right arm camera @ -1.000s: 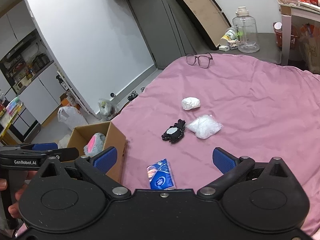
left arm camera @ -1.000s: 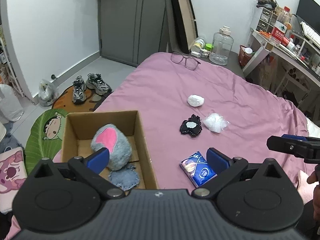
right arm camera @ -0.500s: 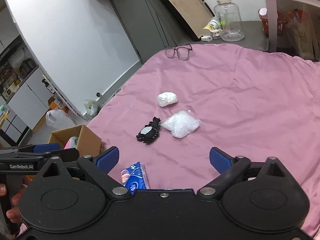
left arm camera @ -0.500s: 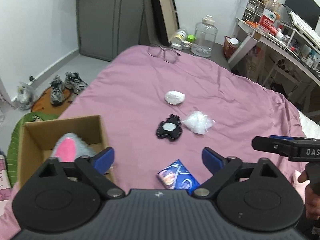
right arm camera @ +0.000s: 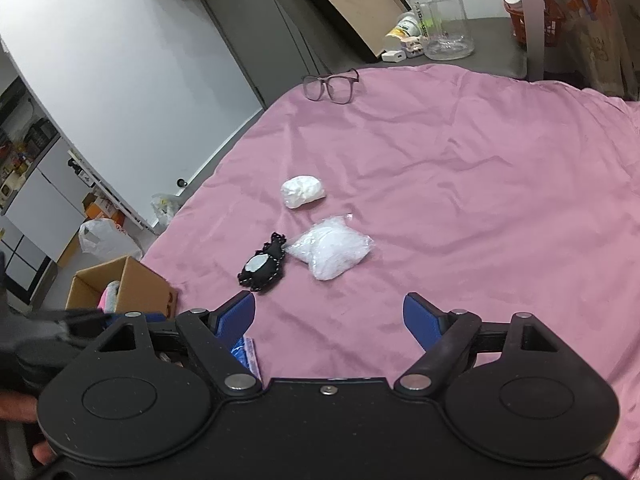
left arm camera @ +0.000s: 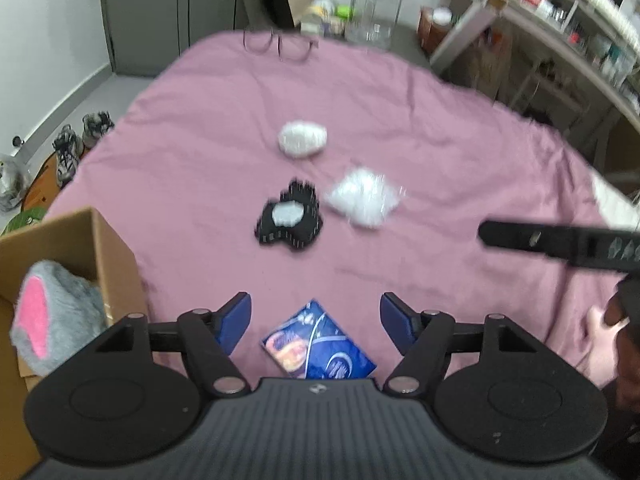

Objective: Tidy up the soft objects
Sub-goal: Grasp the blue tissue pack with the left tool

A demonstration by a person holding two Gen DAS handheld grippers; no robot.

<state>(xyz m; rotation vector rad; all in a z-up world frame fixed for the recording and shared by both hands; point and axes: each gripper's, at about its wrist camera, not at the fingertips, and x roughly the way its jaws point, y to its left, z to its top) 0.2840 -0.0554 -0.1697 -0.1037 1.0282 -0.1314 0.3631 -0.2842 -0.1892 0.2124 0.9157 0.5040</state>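
Observation:
On the pink bedspread (left arm camera: 440, 140) lie a blue tissue pack (left arm camera: 318, 346), a black soft item with a white centre (left arm camera: 290, 220), a clear bag of white stuffing (left arm camera: 362, 200) and a white wad (left arm camera: 302, 140). A cardboard box (left arm camera: 100, 256) at the left holds a grey and pink plush (left arm camera: 52, 316). My left gripper (left arm camera: 316, 322) is open, just above the tissue pack. My right gripper (right arm camera: 330, 318) is open and empty, short of the black item (right arm camera: 262, 268) and the stuffing bag (right arm camera: 332, 252). The white wad (right arm camera: 303, 191) lies farther off. The tissue pack (right arm camera: 244, 354) peeks out beside my right gripper's left finger.
Glasses (right arm camera: 330, 86) lie at the bed's far edge. A clear water jug (right arm camera: 440, 20) and small bottles stand on the floor beyond. A cluttered desk (left arm camera: 560, 28) is at the right. Shoes (left arm camera: 76, 140) sit on the floor at the left. The box (right arm camera: 120, 292) shows at the left.
My left gripper has swung right, away from the box, and moved forward over the tissue pack. My right gripper has moved forward toward the black item and the stuffing bag. Both stay open.

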